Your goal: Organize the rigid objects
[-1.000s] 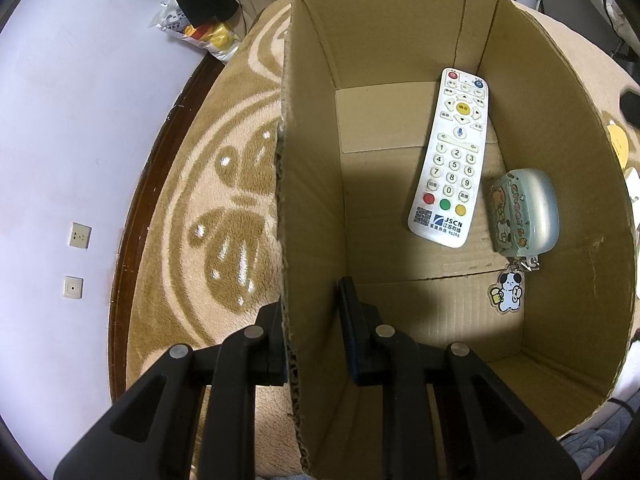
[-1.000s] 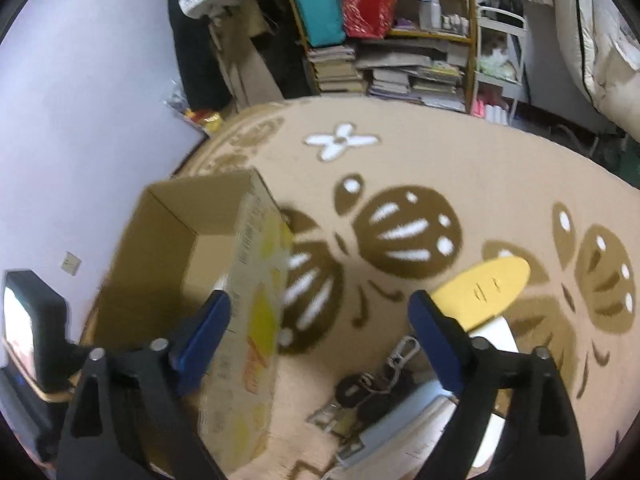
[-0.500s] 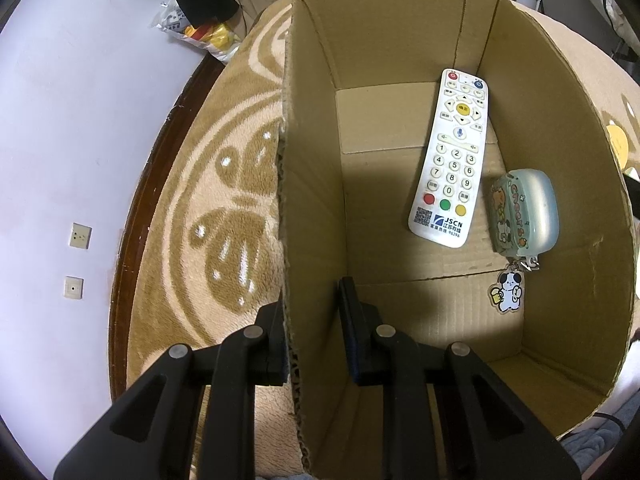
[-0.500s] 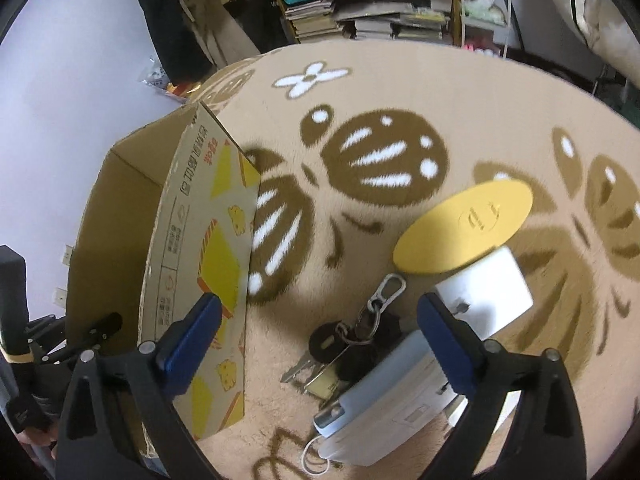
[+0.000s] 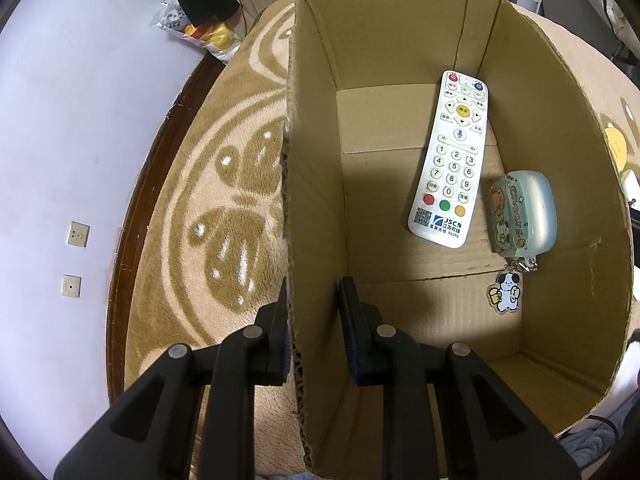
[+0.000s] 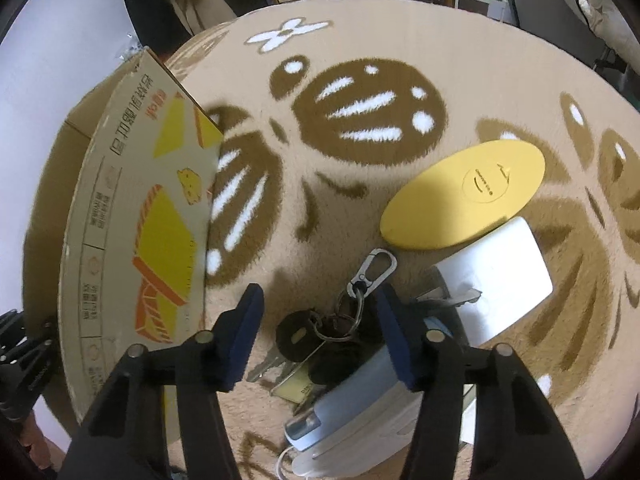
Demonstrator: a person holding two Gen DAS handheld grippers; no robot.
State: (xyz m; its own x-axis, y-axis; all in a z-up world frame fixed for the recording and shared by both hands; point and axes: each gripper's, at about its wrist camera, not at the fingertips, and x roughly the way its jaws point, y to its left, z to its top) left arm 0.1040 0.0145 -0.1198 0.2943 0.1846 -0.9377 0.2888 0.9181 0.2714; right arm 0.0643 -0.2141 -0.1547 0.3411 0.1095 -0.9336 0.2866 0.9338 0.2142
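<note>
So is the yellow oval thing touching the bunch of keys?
Apart. In the right wrist view, the yellow oval thing lies on the rug with a strip of bare rug between its lower edge and the clip at the top of the keys.

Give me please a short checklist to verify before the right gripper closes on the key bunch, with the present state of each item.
1. Left gripper shut on the cardboard box wall: ok.
2. Key bunch between the right gripper fingers, jaws closing: ok.
3. Pads already pressing the keys: not ok, gaps show.
4. Right finger clear of the blue-white device: cannot tell, it sits very close.
5. Free floor in the box beside the remote and the pale blue case: ok.
</note>
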